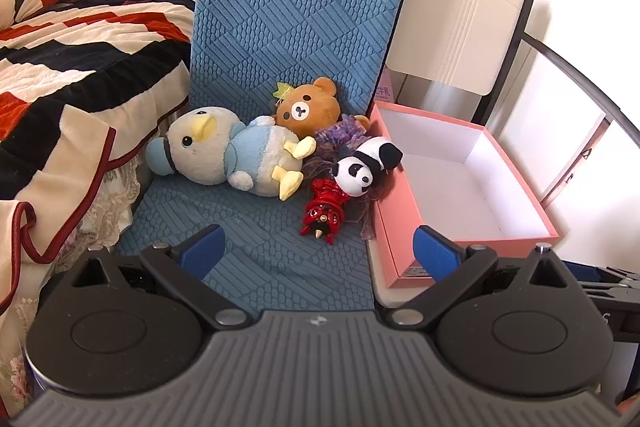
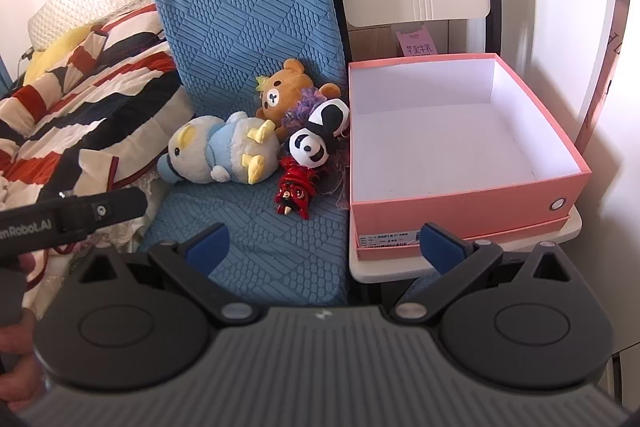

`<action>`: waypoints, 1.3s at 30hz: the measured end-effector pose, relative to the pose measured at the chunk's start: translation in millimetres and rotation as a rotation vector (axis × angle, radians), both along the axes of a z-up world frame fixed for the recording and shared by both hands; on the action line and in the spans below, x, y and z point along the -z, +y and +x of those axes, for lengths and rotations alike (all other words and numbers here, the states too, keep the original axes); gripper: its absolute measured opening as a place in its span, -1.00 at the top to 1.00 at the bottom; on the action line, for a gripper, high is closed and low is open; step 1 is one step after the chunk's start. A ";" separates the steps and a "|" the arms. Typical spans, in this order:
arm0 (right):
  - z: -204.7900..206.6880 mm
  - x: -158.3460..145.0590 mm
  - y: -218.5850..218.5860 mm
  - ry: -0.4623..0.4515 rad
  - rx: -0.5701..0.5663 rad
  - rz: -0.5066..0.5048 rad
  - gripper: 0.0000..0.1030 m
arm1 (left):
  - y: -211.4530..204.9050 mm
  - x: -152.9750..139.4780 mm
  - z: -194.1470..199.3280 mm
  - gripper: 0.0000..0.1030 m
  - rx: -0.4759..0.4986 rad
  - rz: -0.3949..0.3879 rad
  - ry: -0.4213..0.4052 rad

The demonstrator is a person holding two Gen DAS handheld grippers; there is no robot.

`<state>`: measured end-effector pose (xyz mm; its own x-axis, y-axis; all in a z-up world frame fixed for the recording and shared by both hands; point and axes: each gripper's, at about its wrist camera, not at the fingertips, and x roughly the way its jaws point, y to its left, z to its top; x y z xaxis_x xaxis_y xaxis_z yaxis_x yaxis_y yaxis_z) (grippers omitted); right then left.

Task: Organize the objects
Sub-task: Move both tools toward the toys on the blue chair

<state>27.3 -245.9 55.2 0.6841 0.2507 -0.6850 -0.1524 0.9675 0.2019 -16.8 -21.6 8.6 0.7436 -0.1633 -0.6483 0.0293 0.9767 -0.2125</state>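
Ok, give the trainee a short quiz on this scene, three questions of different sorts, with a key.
1. True or false: the pink box already holds a toy.
2. Which toy lies nearest the box? A) the penguin B) the panda C) the bear
3. Fill in: the toys lie on a chair with a ____ cover.

Key
1. False. The box is empty.
2. B. The panda lies right beside the box wall; the red figure lies in front of it.
3. Blue.

The left gripper and the right gripper are both open and hold nothing.
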 end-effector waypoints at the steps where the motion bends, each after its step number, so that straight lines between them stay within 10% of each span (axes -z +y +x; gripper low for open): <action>1: 0.0 -0.4 -0.3 0.000 0.000 0.001 -1.00 | -0.1 -0.4 -0.5 -0.98 -0.002 0.000 -0.001; 39: 55.1 29.2 32.0 0.070 -0.022 0.049 -0.96 | 33.2 52.5 65.5 -0.98 -0.015 -0.057 0.065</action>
<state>82.4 -213.9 26.0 0.6293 0.2996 -0.7171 -0.1571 0.9527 0.2601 48.7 11.6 -43.9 0.7027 -0.1901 -0.6857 -0.0013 0.9633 -0.2684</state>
